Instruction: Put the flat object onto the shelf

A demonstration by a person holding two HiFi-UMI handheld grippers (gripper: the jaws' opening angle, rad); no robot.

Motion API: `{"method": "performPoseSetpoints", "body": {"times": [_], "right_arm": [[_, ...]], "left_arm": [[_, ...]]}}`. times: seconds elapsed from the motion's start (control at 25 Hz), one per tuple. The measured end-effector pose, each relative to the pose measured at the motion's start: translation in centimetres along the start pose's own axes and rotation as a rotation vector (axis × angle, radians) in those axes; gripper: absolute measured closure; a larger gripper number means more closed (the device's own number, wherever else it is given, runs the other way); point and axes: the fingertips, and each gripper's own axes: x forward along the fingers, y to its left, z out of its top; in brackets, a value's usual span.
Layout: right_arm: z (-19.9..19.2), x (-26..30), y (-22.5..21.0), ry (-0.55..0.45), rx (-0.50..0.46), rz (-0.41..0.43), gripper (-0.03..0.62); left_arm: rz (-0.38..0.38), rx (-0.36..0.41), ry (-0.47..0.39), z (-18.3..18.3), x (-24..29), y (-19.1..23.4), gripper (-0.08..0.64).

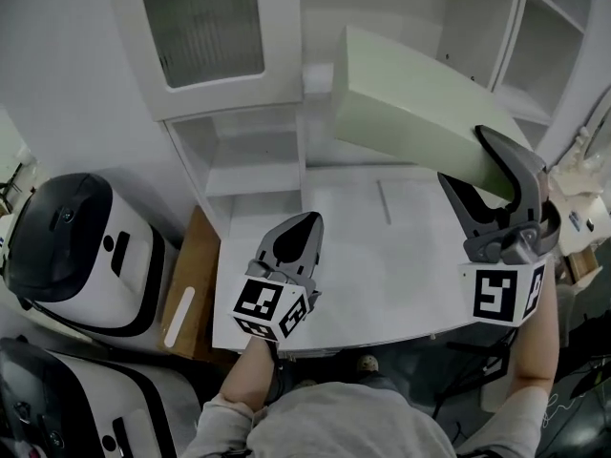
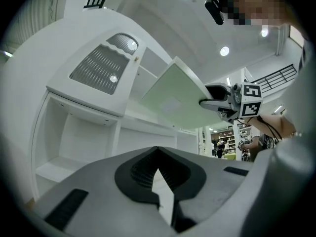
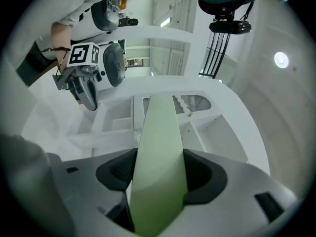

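The flat object [image 1: 410, 108] is a pale green slab, held edge-on above the white table [image 1: 382, 284]. My right gripper [image 1: 473, 165] is shut on its near end, and the far end points at the white shelf unit [image 1: 253, 175]. In the right gripper view the flat object [image 3: 158, 147] fills the gap between the pads of my right gripper [image 3: 159, 168], with the shelf unit [image 3: 118, 117] beyond. My left gripper [image 1: 304, 222] hovers over the table's left part, shut and holding nothing. In the left gripper view my left gripper [image 2: 158, 149] has its tips together, below the flat object [image 2: 173, 100].
A cabinet door with frosted glass [image 1: 205, 27] stands above the open shelves. Two white-and-black machines [image 1: 76, 246] sit on the floor at the left, beside a brown board [image 1: 191, 284]. More white shelving [image 1: 544, 46] rises at the back right.
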Motion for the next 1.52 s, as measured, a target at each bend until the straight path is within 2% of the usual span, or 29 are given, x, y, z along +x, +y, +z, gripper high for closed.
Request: {"method": "performPoseSetpoints", "body": {"times": [0.2, 0.68, 1.12, 1.52], "right_arm": [[-1.1, 2.3, 0.7, -0.059, -0.069, 0.033, 0.304], [-4.4, 7.8, 2.3, -0.170, -0.118, 0.090, 0.304], [-7.7, 12.2, 3.5, -0.206, -0.141, 0.138, 0.304], [-9.4, 15.2, 3.5, -0.212, -0.142, 0.162, 0.304]], "left_arm": [[0.050, 0.005, -0.004, -0.3, 1.3, 0.2, 0.545], [0.189, 0.006, -0.006, -1.2, 3.2, 1.6, 0.545], [0.283, 0.014, 0.001, -1.7, 4.8, 1.8, 0.546], [0.338, 0.012, 0.018, -2.3, 5.7, 2.2, 0.546]]}}
